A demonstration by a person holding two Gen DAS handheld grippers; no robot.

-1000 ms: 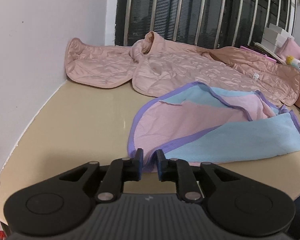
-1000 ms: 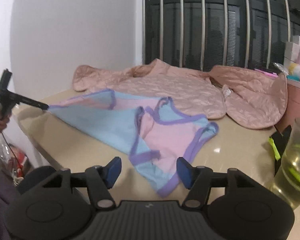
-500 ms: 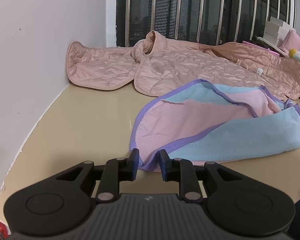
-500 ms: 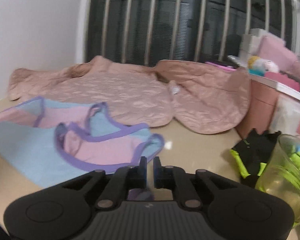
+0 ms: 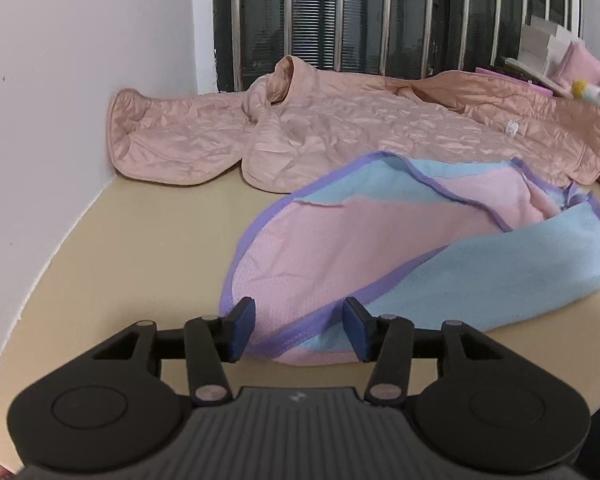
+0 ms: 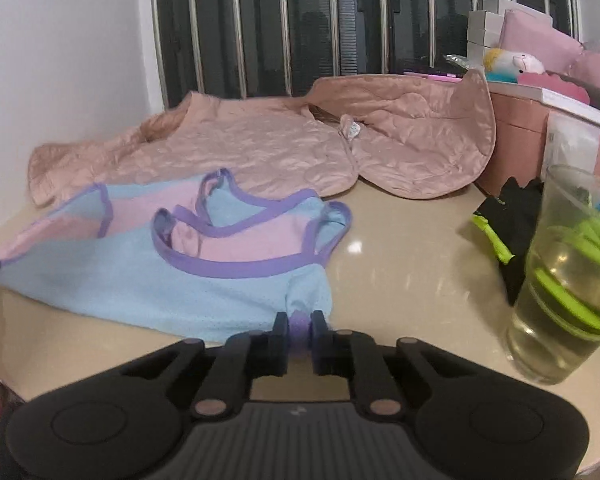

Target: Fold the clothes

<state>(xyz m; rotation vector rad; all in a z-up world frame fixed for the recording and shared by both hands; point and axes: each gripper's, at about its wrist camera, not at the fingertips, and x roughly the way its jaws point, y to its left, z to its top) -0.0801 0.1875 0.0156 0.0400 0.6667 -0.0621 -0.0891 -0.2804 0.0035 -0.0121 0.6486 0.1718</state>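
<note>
Right tool (image 6: 299, 338) is closing on the purple hem of the blue-and-pink mesh vest (image 6: 172, 280), lower centre; left tool (image 5: 298, 330) is opening, its pads off the cloth. Next, I judge: regrip, then fold across the beige bench (image 6: 412, 264).

- Bare tabletop (image 5: 148, 248) strip open btwn wall (image 5: 60, 120) & vest (image 5: 340, 248).
- Quilted jacket (image 5: 340, 132) fills the back.
- Right side blocked: glass jug (image 6: 568, 276), black glove (image 6: 512, 224), pink box (image 6: 516, 140).

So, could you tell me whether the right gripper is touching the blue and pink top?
Touching: in the right wrist view, the right gripper's closing jaws pinch the top's purple-trimmed edge.
</note>
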